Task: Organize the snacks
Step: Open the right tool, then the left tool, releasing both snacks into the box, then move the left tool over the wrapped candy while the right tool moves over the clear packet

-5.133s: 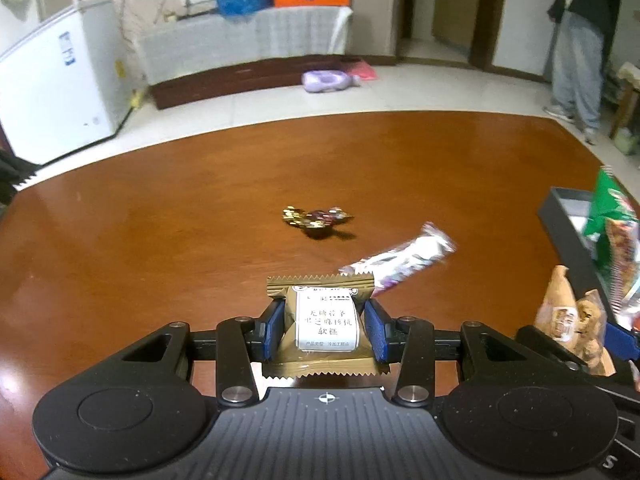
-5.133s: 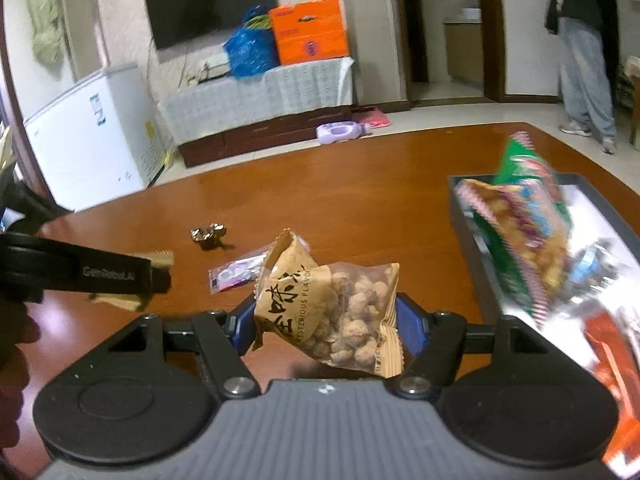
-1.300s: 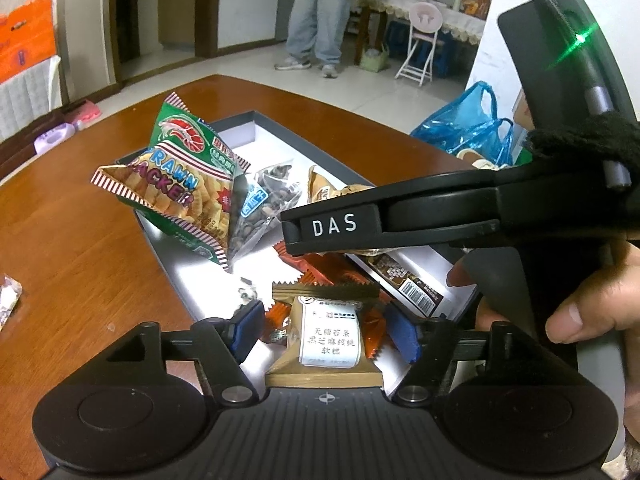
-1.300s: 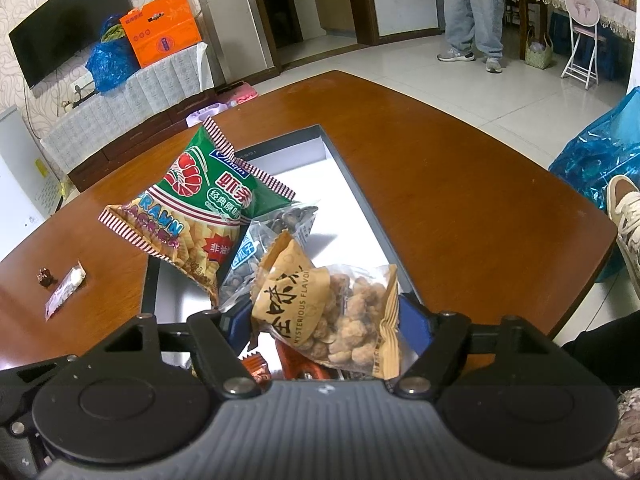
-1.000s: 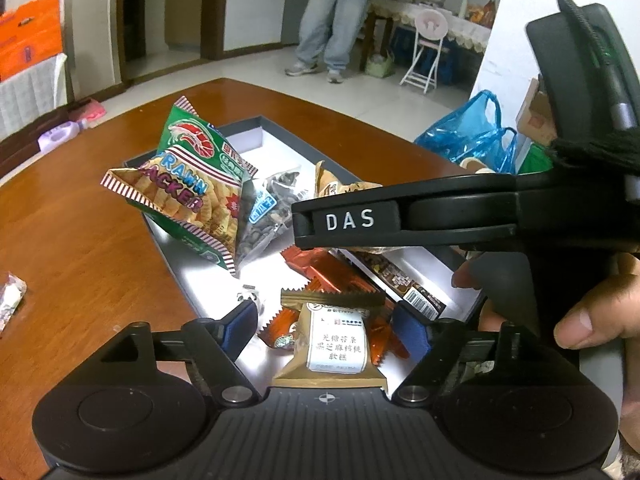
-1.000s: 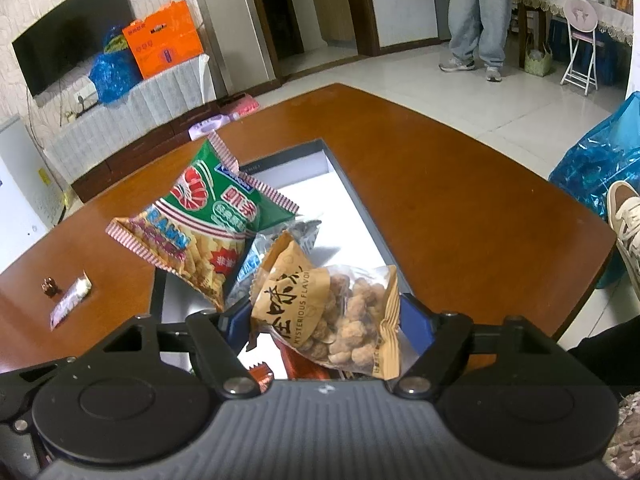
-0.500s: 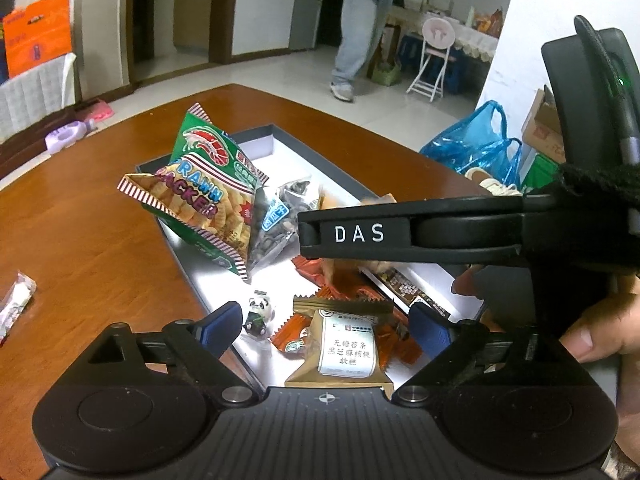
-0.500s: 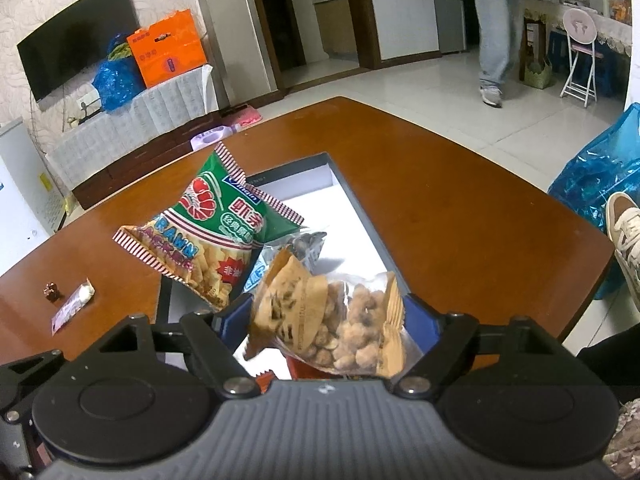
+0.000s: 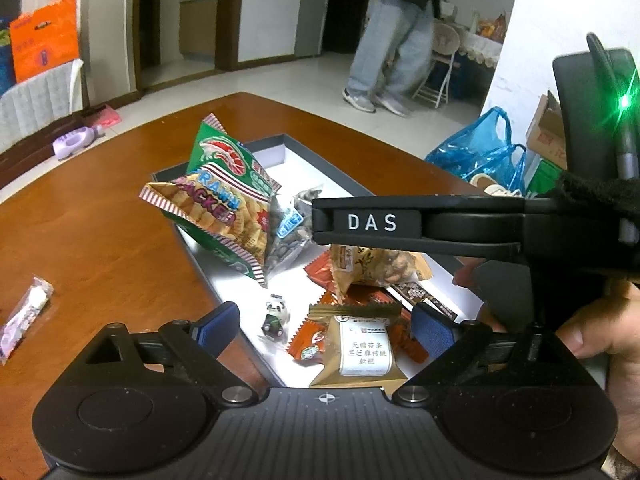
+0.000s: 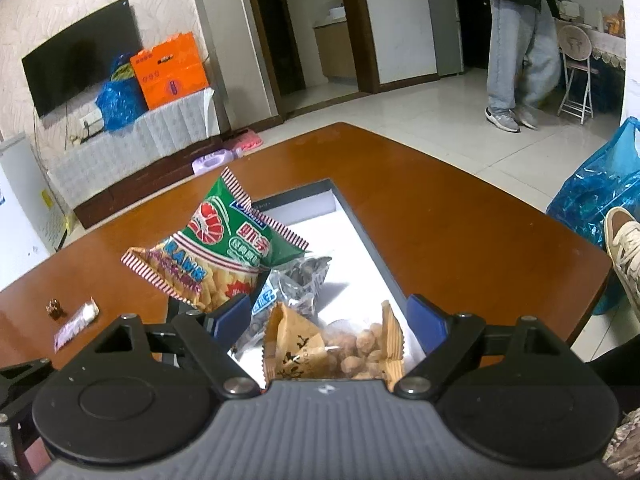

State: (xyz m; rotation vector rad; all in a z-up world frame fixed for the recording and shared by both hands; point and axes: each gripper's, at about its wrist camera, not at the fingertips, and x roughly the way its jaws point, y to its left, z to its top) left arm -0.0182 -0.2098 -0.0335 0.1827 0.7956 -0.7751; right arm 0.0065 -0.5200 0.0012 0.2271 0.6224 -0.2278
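Hovering over the tray [image 9: 276,143], both hand-held grippers, left [image 9: 325,322] and right [image 10: 329,314], are opening, their packets lying released inside; a wrapper [image 9: 25,316] and candy [image 10: 54,306] remain on the counter [image 9: 100,240].

Since five seconds ago both grippers have carried their packets from over the table to the grey box [image 9: 224,268]; the left gripper [image 9: 326,326] and right gripper [image 10: 330,316] are opening (pads clear), the brown sachet [image 9: 360,350] and peanut packet [image 10: 340,350] dropped among the snacks
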